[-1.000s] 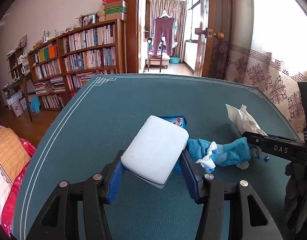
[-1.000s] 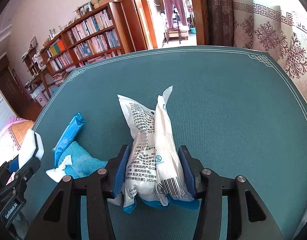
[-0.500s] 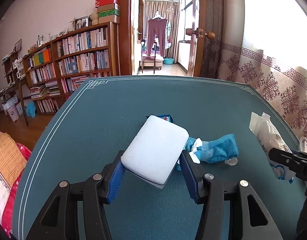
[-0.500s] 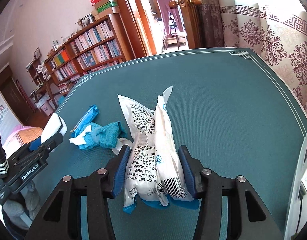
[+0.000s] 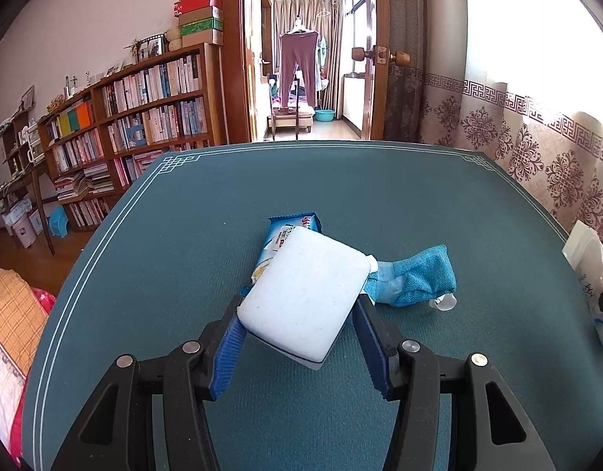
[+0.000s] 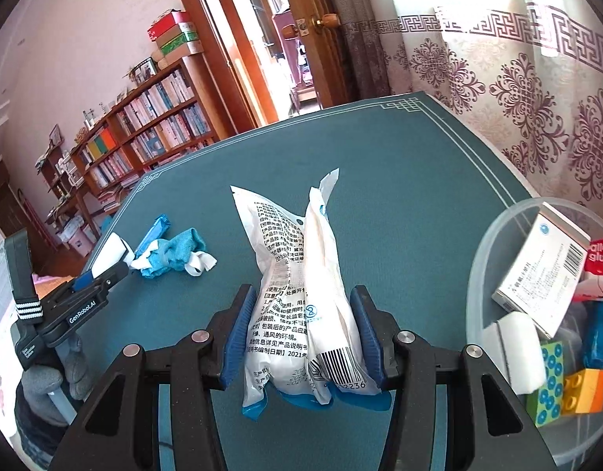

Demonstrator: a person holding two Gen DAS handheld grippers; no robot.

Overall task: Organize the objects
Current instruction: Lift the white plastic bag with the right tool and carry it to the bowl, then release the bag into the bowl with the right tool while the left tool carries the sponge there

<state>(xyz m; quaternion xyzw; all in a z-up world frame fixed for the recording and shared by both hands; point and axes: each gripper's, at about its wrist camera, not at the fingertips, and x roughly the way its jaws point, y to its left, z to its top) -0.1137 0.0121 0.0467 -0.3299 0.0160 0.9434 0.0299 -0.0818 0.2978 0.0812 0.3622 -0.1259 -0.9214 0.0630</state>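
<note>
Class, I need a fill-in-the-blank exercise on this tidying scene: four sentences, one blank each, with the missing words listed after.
1. The left hand-held gripper is shut on a white ____.
2. The right hand-held gripper grips a white printed ____.
3. The clear bin holds a yellow ____ beside a dotted green block.
4. The blue cloth lies on the ____ table.

Missing words: sponge; packet; brick; teal

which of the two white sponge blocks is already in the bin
The white sponge block lying in the clear plastic bin, under the white carton. The other white sponge block is clamped in the left gripper above the table.
</note>
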